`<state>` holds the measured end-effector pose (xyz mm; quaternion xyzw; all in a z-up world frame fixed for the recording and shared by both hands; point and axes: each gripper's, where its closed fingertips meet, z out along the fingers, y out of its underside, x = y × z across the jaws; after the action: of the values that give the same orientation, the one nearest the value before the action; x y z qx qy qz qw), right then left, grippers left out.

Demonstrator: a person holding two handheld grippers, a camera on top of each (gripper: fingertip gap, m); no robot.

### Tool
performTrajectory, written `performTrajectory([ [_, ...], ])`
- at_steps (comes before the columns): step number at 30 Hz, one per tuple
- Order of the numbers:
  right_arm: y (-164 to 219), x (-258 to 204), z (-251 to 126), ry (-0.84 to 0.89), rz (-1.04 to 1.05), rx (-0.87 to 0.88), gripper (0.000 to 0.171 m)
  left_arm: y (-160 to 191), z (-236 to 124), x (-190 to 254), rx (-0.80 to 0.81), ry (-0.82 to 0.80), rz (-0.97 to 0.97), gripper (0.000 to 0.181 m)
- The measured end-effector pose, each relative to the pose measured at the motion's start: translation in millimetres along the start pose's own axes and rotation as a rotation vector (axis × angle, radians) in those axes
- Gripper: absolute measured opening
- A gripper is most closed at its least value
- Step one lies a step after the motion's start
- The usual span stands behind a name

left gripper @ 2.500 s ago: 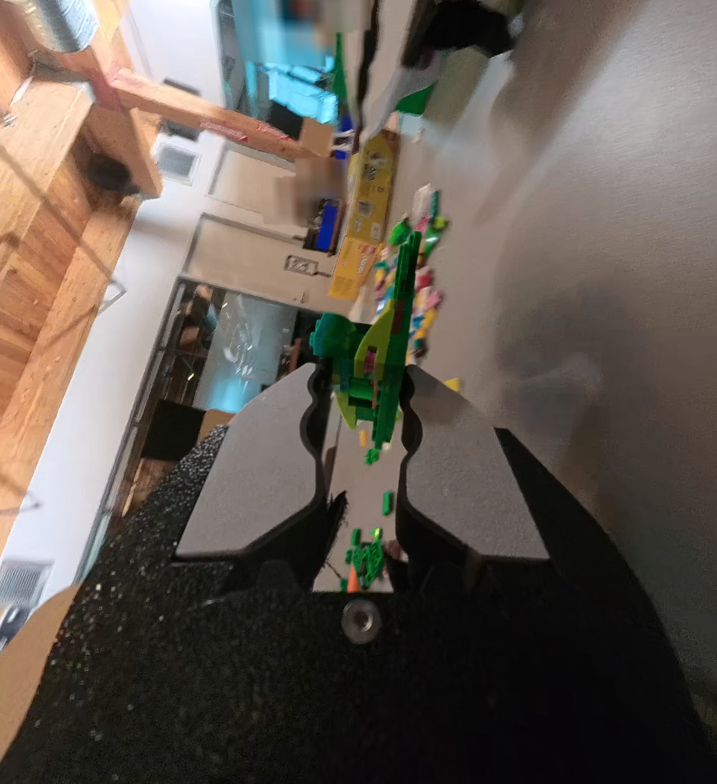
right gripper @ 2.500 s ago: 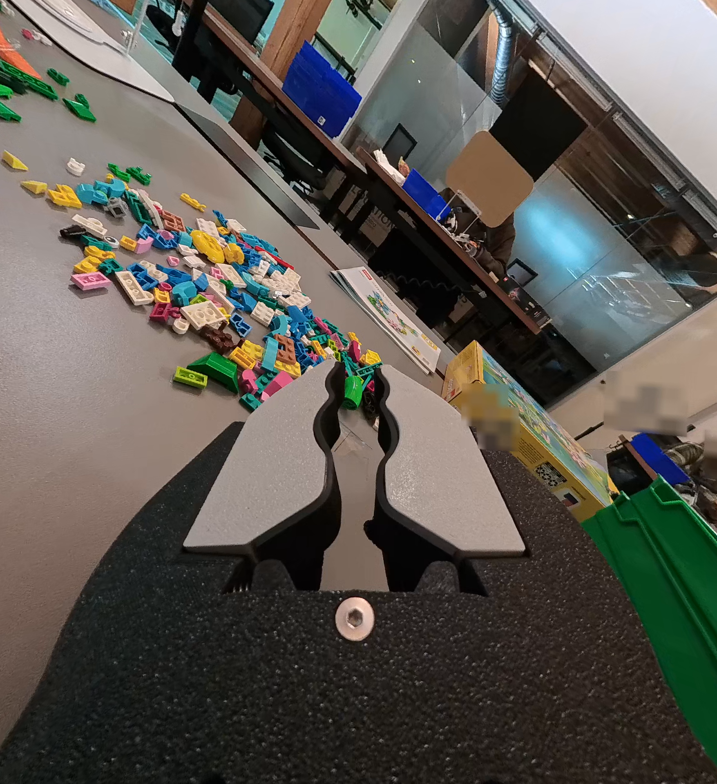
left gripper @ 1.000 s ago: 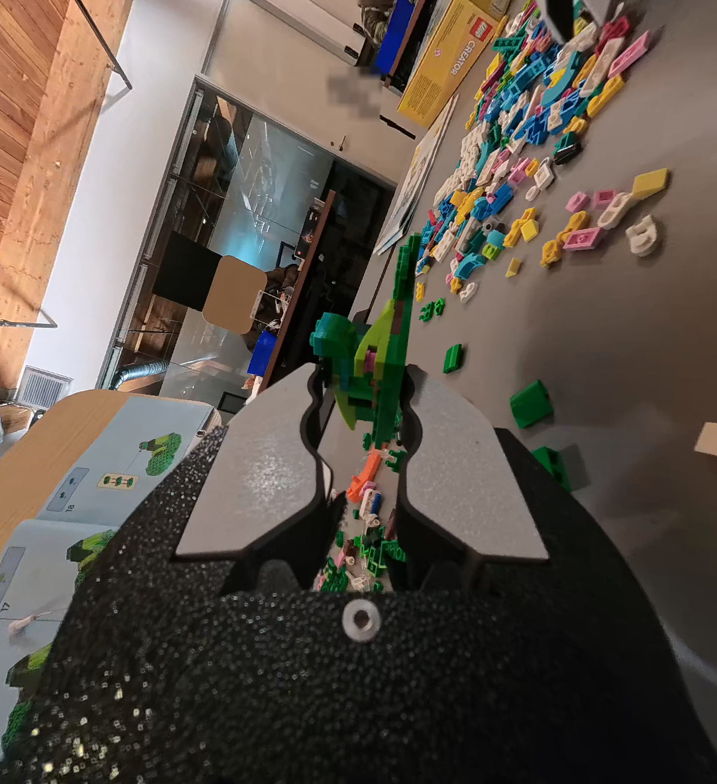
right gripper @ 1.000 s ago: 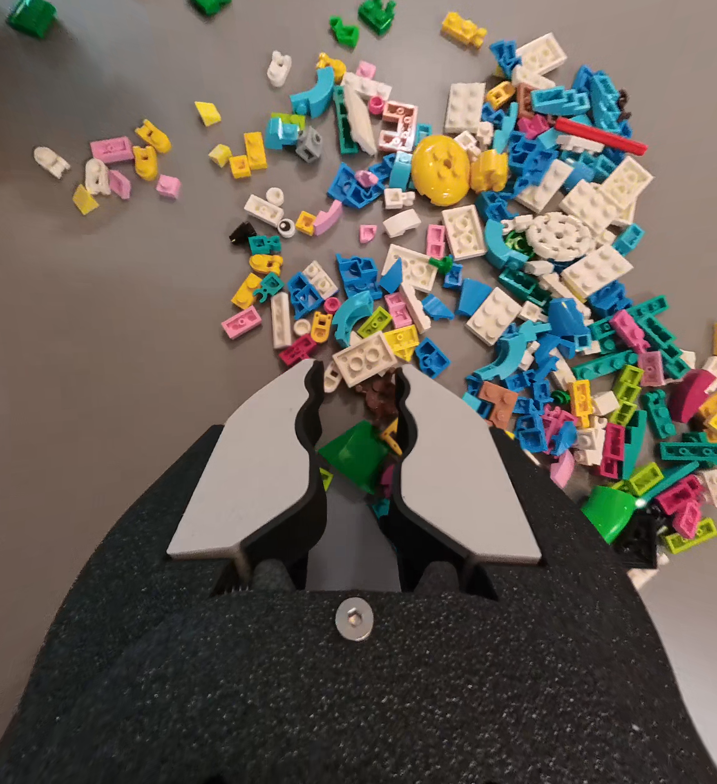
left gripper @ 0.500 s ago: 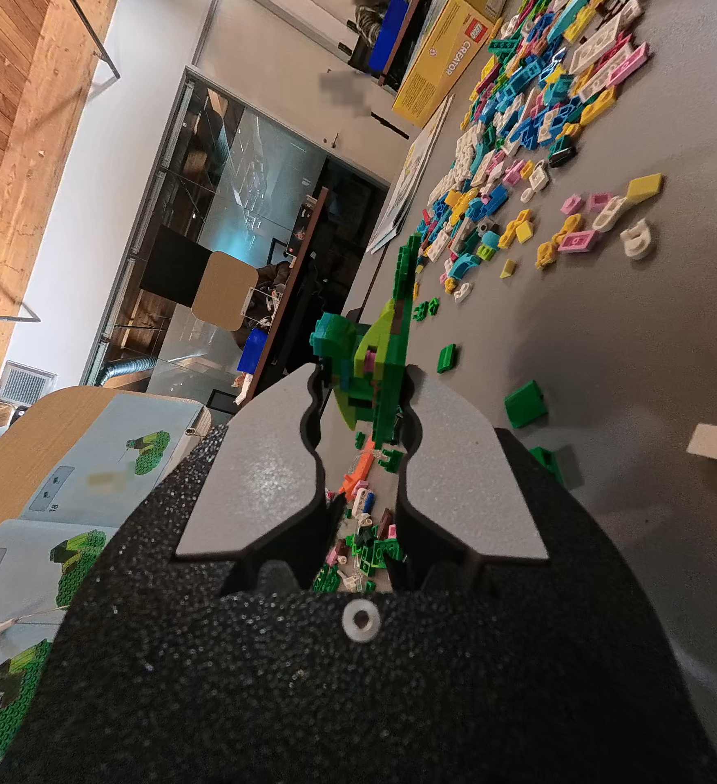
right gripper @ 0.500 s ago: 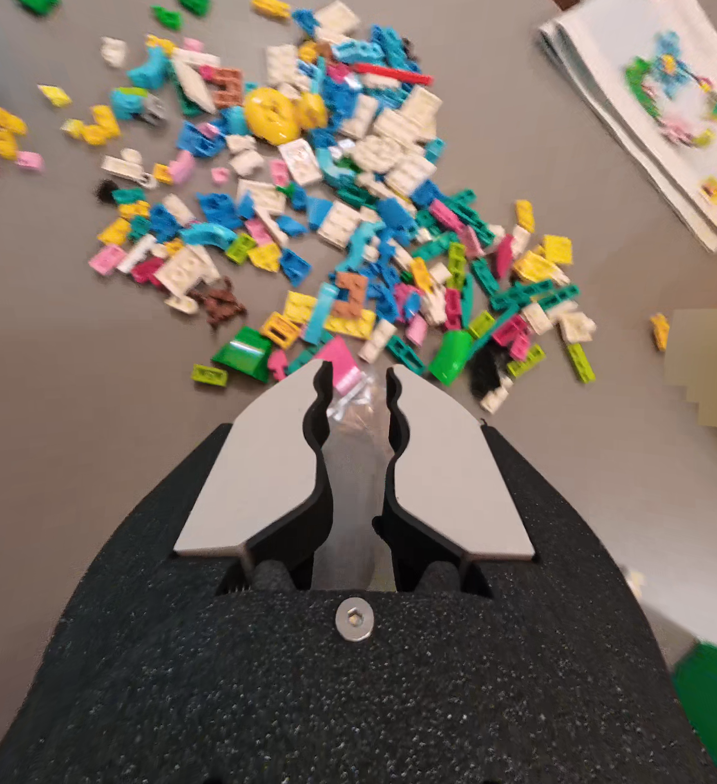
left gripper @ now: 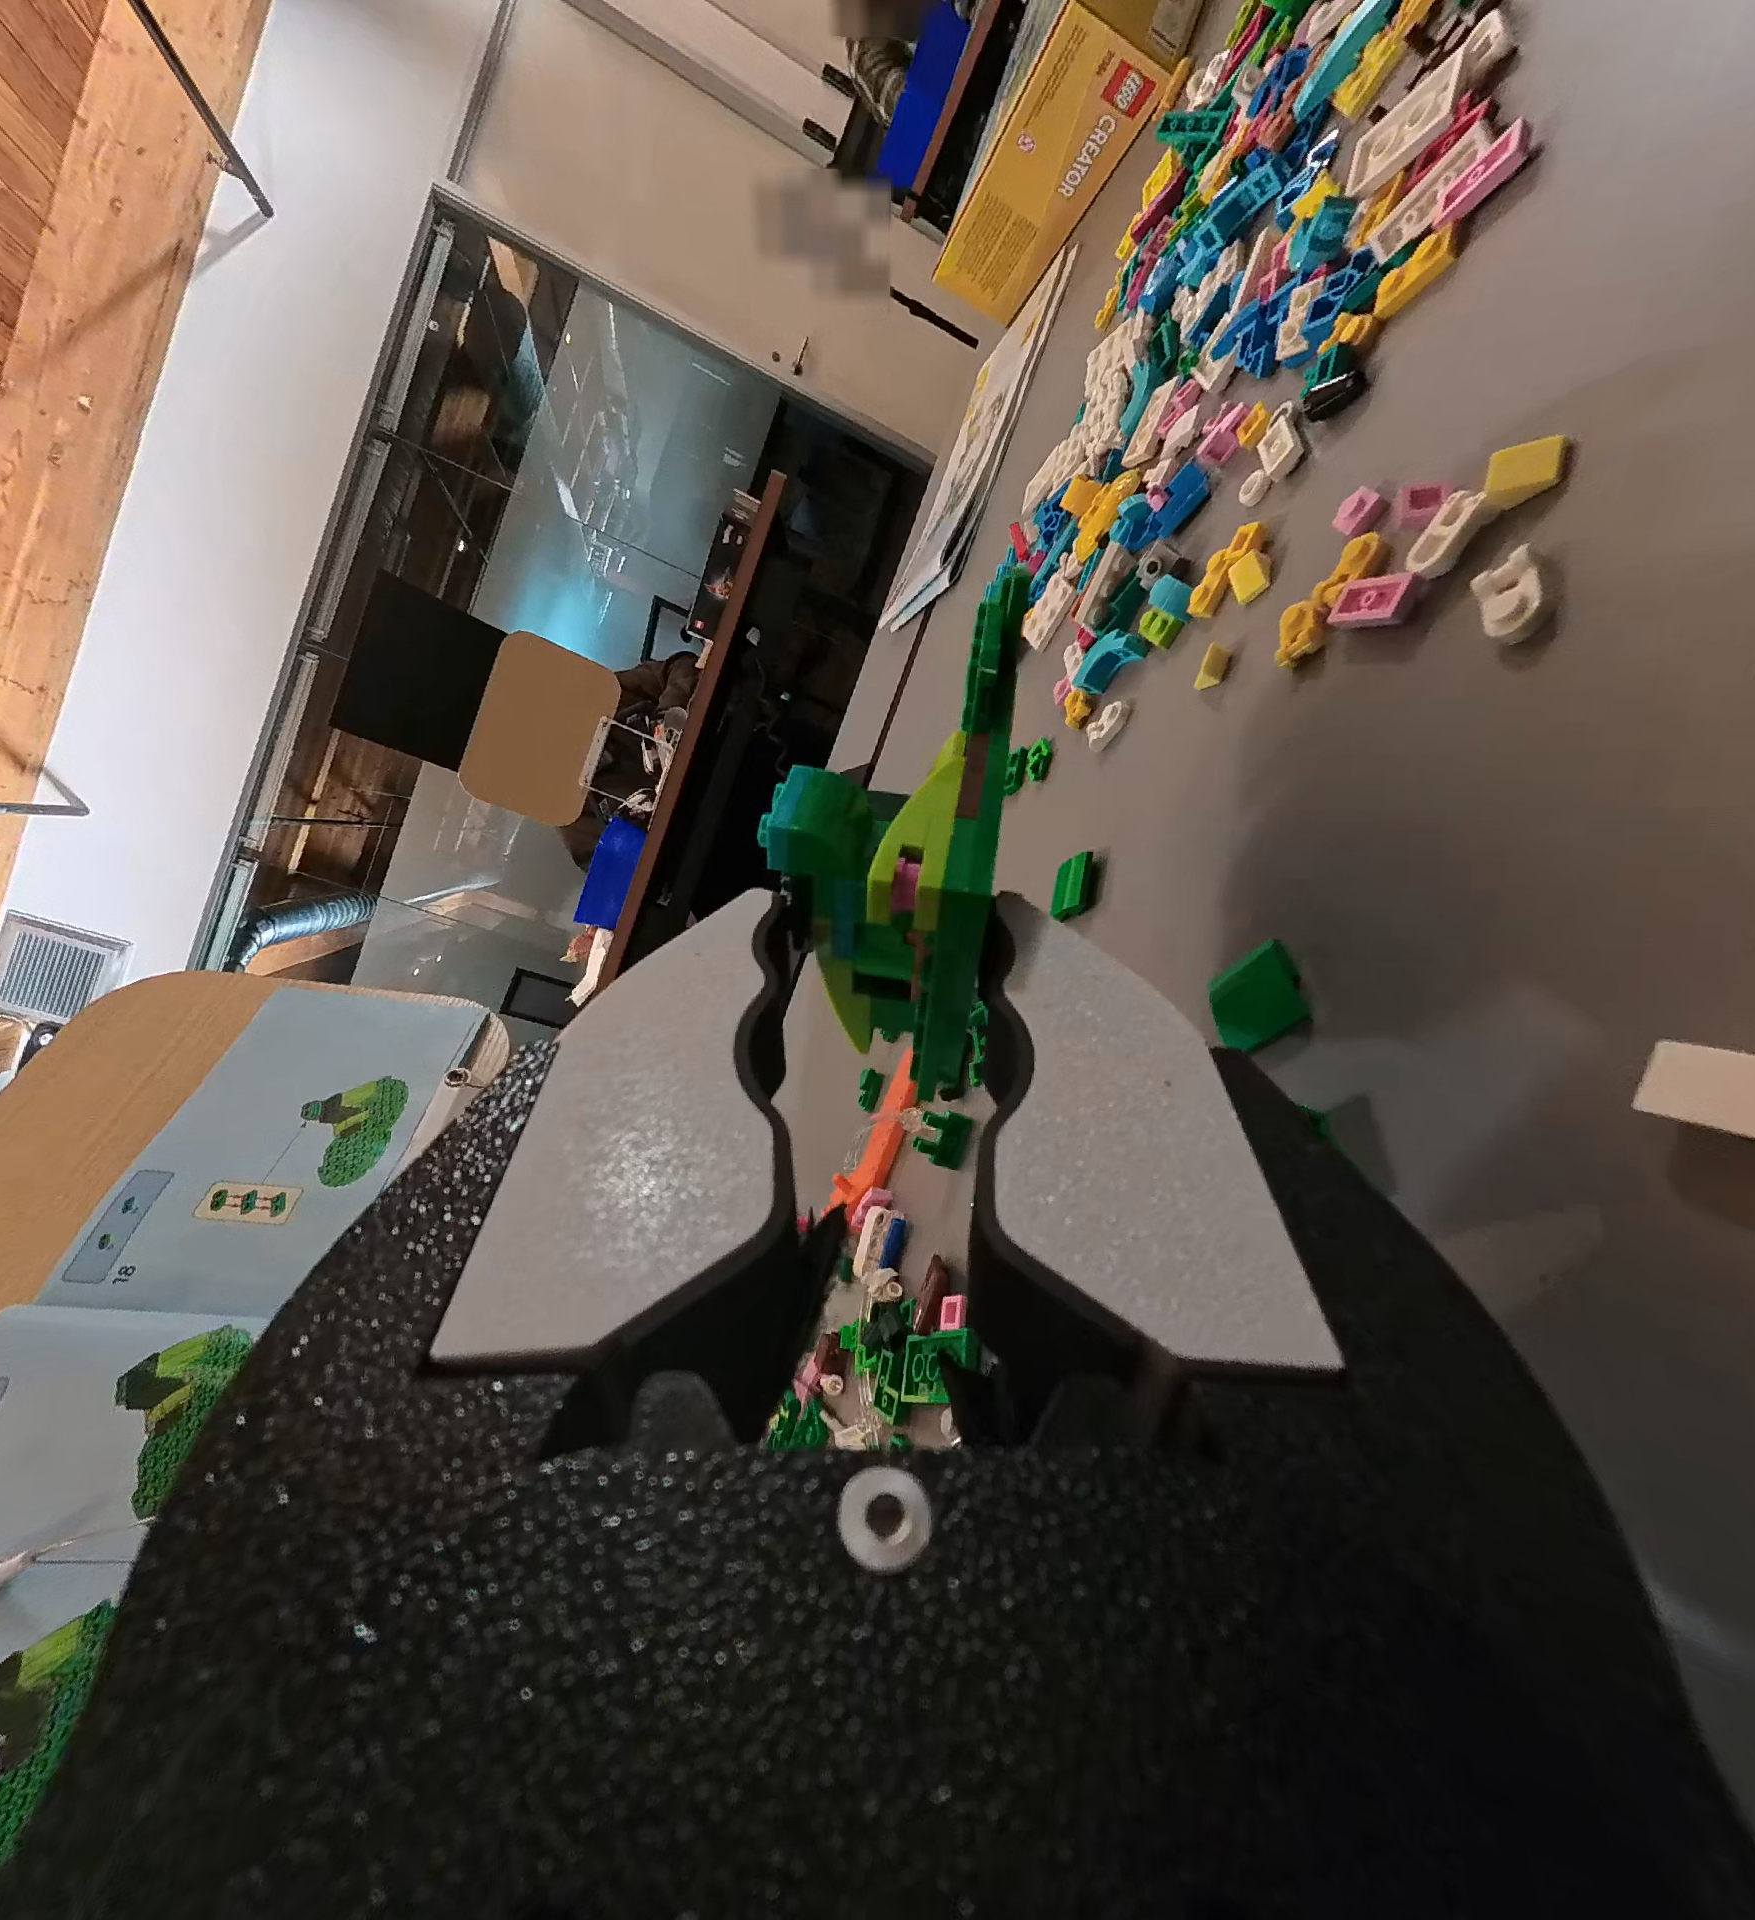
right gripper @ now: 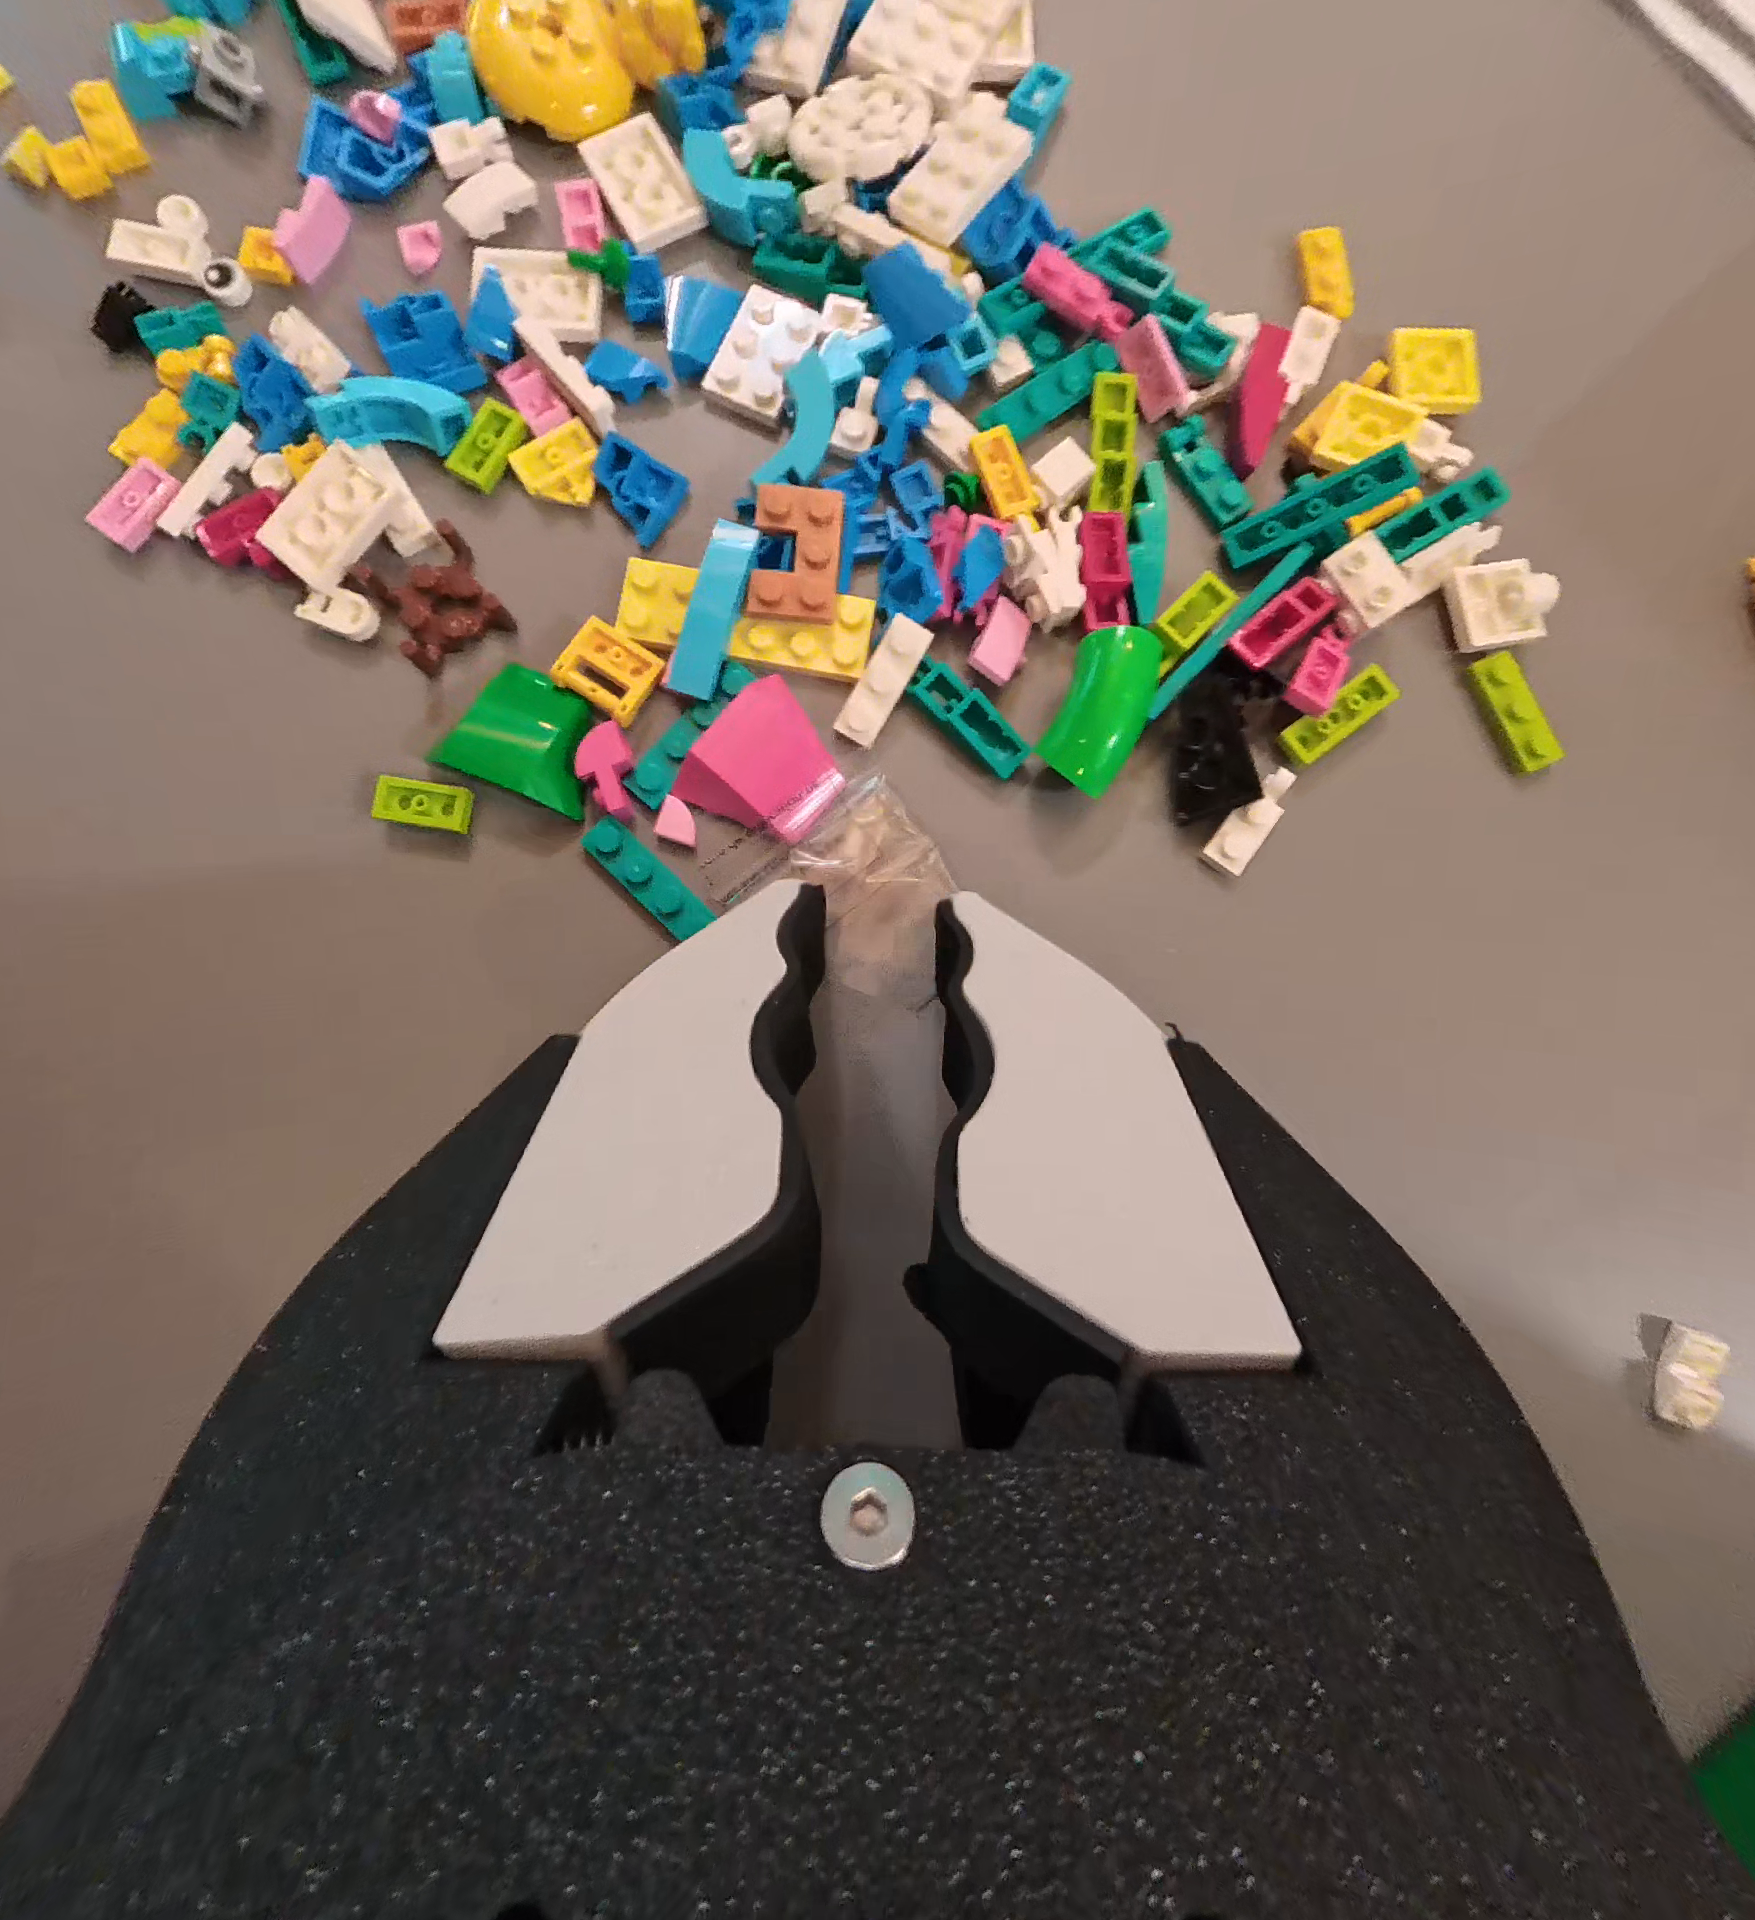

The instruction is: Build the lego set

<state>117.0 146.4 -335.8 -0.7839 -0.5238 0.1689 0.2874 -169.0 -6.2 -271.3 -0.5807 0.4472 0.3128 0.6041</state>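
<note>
My left gripper is shut on a green lego build with lime, teal and pink parts, and holds it on edge above the grey table. My right gripper points down at the near edge of a pile of loose coloured bricks. A crumpled clear plastic bag sits pinched between its fingertips, its jaws almost closed. A pink slope brick lies just beyond the bag, and a green slope brick lies to its left.
An open instruction booklet leans on a wooden stand at left. A yellow set box and a flat booklet lie at the far table edge. Small green bricks and a tan block lie to the right. Some 35 cm of space lies between my two pairs of fingers. From the right gripper's tips to the green slope brick is close to 6 cm.
My right gripper has swung from level to looking down at the pile, narrowed its jaws and now has the clear bag at its tips. My left gripper keeps the green build, only slightly shifted.
</note>
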Motion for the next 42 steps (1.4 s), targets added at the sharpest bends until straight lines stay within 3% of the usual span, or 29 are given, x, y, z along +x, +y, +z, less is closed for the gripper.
performTrajectory([
  [12, -10.3, 25.5, -8.6, 0.196, -0.034, 0.046, 0.023, 0.5, 0.6, 1.9, -0.003, 0.013, -0.006, 0.034],
  [16, -18.9, 6.2, -4.7, 0.088, -0.056, 0.089, 0.024, 0.8, 1.0, 3.0, -0.005, 0.018, -0.004, 0.034],
  [20, -3.2, 5.5, 8.1, 0.106, -0.097, -0.035, 0.023, 0.7, 1.0, 3.4, -0.005, 0.020, -0.003, 0.034],
  [35, 23.1, 55.5, -18.4, 0.270, 0.203, -0.045, 0.018, 0.2, 1.0, 4.3, -0.003, 0.025, -0.003, 0.034],
  [39, -16.2, 21.1, -13.8, 0.103, 0.084, 0.125, 0.020, 0.5, 1.4, 4.8, -0.006, 0.028, -0.002, 0.034],
  [42, -23.0, 2.6, -0.5, 0.036, 0.026, 0.113, 0.025, 0.2, 1.2, 4.9, -0.004, 0.029, -0.002, 0.034],
])
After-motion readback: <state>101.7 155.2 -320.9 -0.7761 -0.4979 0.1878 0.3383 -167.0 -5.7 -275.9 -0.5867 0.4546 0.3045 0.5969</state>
